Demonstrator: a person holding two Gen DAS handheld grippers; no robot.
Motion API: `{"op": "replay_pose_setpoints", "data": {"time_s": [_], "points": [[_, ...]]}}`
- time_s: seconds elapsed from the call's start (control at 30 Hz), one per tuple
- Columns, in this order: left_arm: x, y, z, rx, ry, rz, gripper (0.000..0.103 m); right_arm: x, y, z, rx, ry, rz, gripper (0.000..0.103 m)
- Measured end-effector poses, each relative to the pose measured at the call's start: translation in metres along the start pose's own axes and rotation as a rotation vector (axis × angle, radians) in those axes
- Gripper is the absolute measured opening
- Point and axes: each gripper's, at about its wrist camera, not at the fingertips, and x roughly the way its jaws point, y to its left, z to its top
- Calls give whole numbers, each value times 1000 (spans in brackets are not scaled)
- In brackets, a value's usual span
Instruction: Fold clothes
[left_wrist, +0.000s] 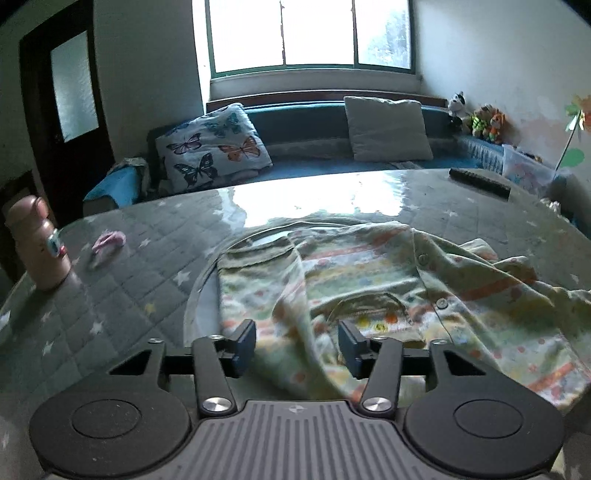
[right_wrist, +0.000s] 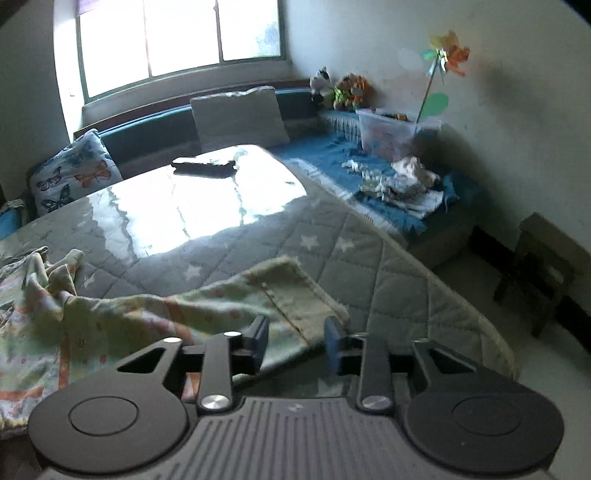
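Fingers of the left gripper stand apart with a wide gap, and a raised fold of the patterned shirt runs up between them without either pad visibly pressing it; nothing is clamped there as far as the left wrist view shows. The right gripper is likewise spread, its two blue pads either side of the shirt's sleeve, whose plain greenish cuff lies just ahead of the fingertips; whether the cloth touches a pad cannot be told. The shirt is pale, striped and dotted in orange, green and yellow, buttoned down the front with a small chest pocket, and it lies rumpled on the table, partly over a round grey mat. In the right wrist view the sleeve stretches out toward the table's right edge while the body of the garment bunches at the left. The table wears a grey quilted cover with white stars under a glossy sheet that mirrors the window. A pink bottle stands at the table's left edge, a small pink scrap lies near it, and a dark remote rests at the far side. Beyond is a blue bench with a butterfly cushion, a plain cushion, soft toys and a clear box.
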Motion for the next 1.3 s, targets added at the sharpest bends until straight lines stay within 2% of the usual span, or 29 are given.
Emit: {"op": "replay_pose_setpoints", "data": {"time_s": [0.1, 0.27, 0.57, 0.6, 0.63, 0.67, 0.73, 0.83, 1.03, 1.3], "points": [[18, -7, 6, 24, 20, 12, 55, 4, 13, 9, -31, -18, 23, 43], [43, -13, 17, 64, 51, 50, 55, 14, 45, 11, -102, -5, 108, 54], [100, -13, 36, 117, 134, 107, 55, 36, 89, 7, -152, 47, 216, 59], [106, -10, 37, 113, 147, 113, 52, 37, 93, 6, -162, 50, 224, 59], [112, -7, 38, 105, 160, 119, 42, 40, 97, 5, -172, 54, 229, 60], [116, -3, 38, 96, 171, 124, 37, 41, 100, 5, -179, 56, 233, 60], [119, 7, 35, 72, 179, 131, 14, 43, 106, 4, -193, 60, 241, 60], [104, 27, 30, -5, 147, 134, 5, 44, 112, 3, -207, 58, 244, 63], [50, 69, 12, -159, 65, 192, 3, 43, 113, 1, -209, 59, 245, 65], [-14, 104, -43, -350, 29, 270, 4, 43, 116, -2, -224, 59, 238, 68]]}}
